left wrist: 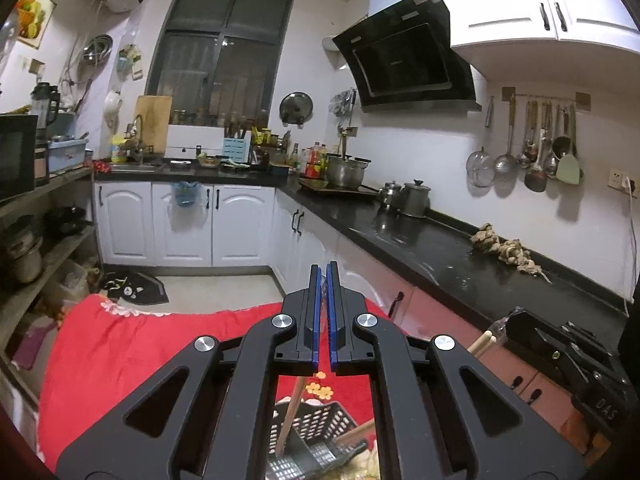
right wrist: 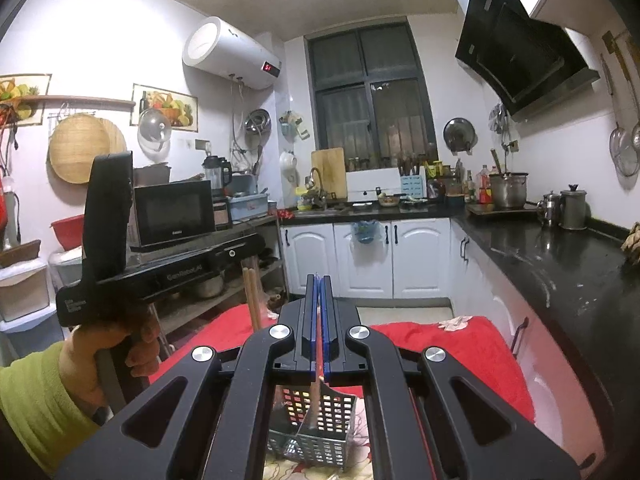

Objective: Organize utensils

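The right gripper (right wrist: 319, 312) has its fingers clamped on a chopstick (right wrist: 316, 394) above the slotted basket (right wrist: 320, 436) on the red cloth (right wrist: 472, 356); the left gripper (left wrist: 324, 300) looks closed on chopsticks (right wrist: 252, 300)

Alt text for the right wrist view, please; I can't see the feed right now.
The right gripper, fingers shut on a brown chopstick, hangs over a grey slotted basket on a red cloth. At left, a hand holds the left gripper beside two pale chopsticks; kitchen counters lie behind.
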